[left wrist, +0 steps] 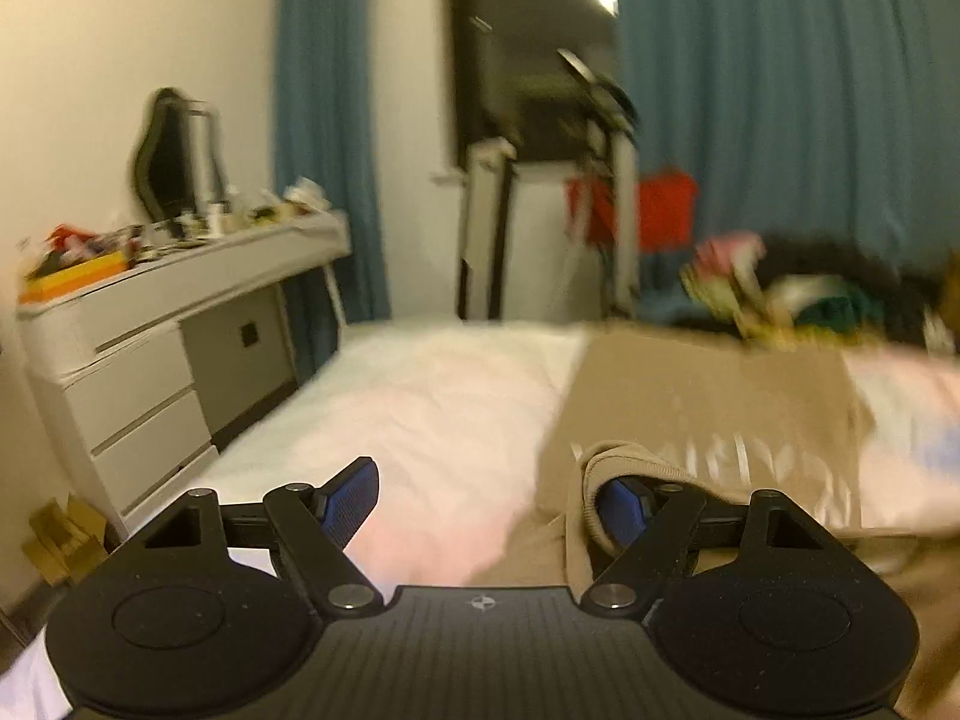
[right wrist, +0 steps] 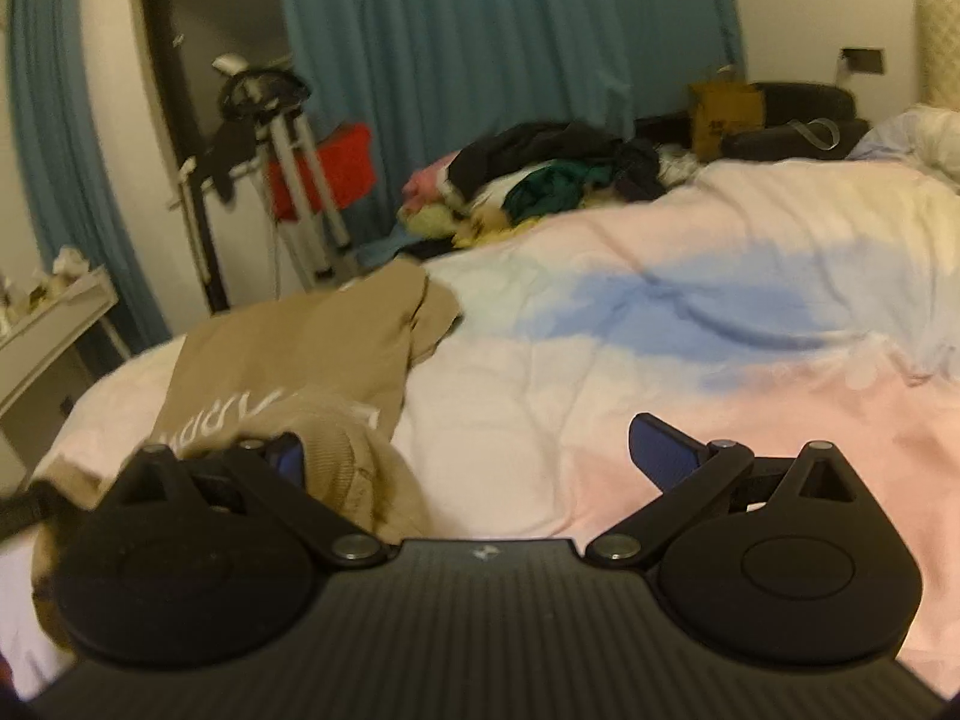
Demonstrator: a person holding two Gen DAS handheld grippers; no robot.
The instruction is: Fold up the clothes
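Now, 2 claws wide — tan top (left wrist: 708, 402) on bed (left wrist: 420, 396)

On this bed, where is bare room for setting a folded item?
Free: the duvet right of the tan sweatshirt, and the strip between it and the white dresser. Crowded: the clothes heap at the far edge.

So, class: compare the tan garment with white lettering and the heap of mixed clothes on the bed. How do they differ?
The tan garment with white lettering lies spread fairly flat; the heap of mixed clothes is bunched in a mound. The garment is a single tan colour; the heap mixes black, green, pink and yellow. The garment lies near the cameras, its ribbed edge draped over a gripper finger in each view; the heap sits at the far side. Both rest on the pink, white and blue bedcover.
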